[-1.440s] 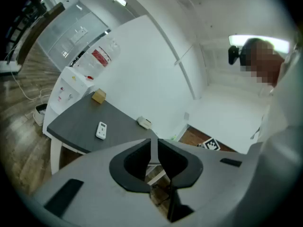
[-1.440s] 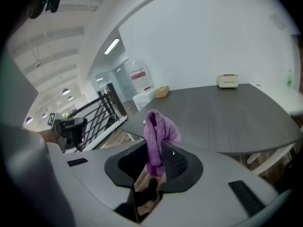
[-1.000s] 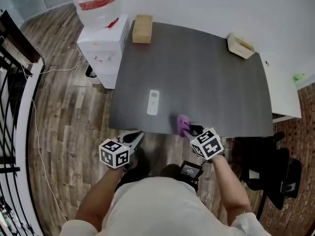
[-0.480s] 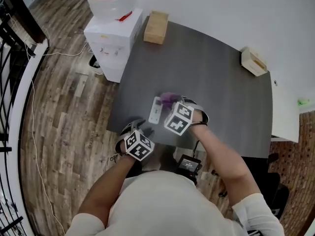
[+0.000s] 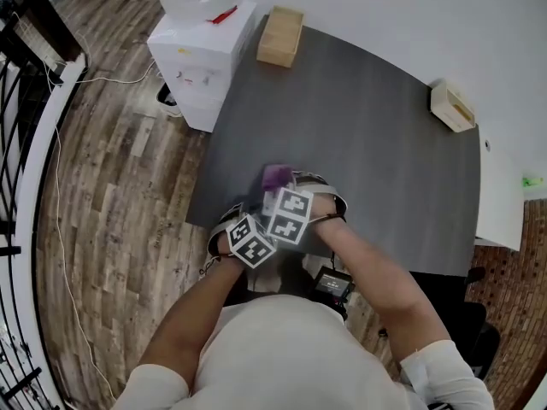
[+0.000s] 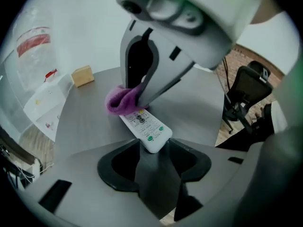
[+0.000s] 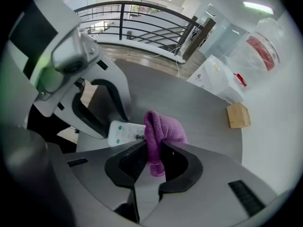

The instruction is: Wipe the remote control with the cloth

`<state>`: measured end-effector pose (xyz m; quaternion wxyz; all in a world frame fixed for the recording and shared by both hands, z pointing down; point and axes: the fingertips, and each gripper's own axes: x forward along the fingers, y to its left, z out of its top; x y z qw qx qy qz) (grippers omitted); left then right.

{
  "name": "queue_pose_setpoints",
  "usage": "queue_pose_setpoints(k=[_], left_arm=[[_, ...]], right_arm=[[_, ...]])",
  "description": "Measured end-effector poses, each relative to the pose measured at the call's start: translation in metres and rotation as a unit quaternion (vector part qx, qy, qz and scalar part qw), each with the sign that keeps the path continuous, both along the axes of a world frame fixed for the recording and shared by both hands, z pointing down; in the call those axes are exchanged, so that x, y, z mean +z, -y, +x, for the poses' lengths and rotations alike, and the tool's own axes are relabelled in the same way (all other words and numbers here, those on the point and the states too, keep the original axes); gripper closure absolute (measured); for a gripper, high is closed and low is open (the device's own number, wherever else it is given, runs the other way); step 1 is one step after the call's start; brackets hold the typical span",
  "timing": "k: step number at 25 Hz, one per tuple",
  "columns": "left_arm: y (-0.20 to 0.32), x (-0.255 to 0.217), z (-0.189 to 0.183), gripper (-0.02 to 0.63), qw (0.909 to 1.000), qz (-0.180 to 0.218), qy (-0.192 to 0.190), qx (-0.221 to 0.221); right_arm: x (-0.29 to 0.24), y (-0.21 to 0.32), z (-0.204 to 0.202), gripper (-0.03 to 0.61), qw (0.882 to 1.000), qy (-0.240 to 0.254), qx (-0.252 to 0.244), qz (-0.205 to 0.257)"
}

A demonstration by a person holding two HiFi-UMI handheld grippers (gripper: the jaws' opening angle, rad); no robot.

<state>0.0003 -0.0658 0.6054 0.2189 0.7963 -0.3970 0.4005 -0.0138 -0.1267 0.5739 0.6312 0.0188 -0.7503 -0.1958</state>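
On the dark table [image 5: 367, 118], near its near-left edge, lies a white remote control [image 6: 146, 126]. The left gripper [image 6: 154, 148] is closing its jaws on the remote's near end, touching both sides. The right gripper [image 7: 152, 151] pinches a purple cloth [image 7: 164, 129], which rests on the remote's far end.

This looks like an office: a bottled water dispenser [image 5: 205, 58] stands beside a plain dark grey table [image 5: 367, 135], a black swivel office chair [image 6: 246, 86] sits near it, the floor [image 5: 111, 186] is wood plank, and a black railing [image 7: 120, 18] borders an open, ceiling-lit hall.
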Motion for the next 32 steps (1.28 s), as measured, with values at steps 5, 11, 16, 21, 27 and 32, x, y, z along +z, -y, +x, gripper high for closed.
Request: queue_pose_setpoints(k=[5, 11, 16, 21, 27, 32], left_arm=[[0.001, 0.002, 0.003, 0.417, 0.9998, 0.000, -0.021, -0.006], [0.003, 0.003, 0.007, 0.417, 0.9988, -0.003, -0.043, -0.026], [-0.003, 0.007, 0.012, 0.369, 0.9989, -0.007, -0.047, 0.003], [-0.009, 0.007, 0.019, 0.310, 0.9973, -0.008, -0.067, 0.030], [-0.026, 0.001, 0.012, 0.310, 0.9917, -0.032, -0.119, 0.036], [-0.023, -0.010, 0.002, 0.310, 0.9774, -0.050, -0.202, -0.038]], right_arm=[[-0.001, -0.032, 0.004, 0.492, 0.997, 0.014, 0.045, -0.061], [-0.007, -0.070, 0.014, 0.492, 0.972, 0.051, 0.133, -0.185], [-0.013, -0.086, 0.026, 0.492, 0.936, 0.064, 0.200, -0.283], [-0.031, -0.099, 0.037, 0.492, 0.895, 0.096, 0.218, -0.378], [-0.046, -0.041, 0.027, 0.492, 0.896, 0.191, 0.277, -0.290], [-0.007, -0.026, 0.042, 0.492, 0.898, 0.175, 0.321, -0.246]])
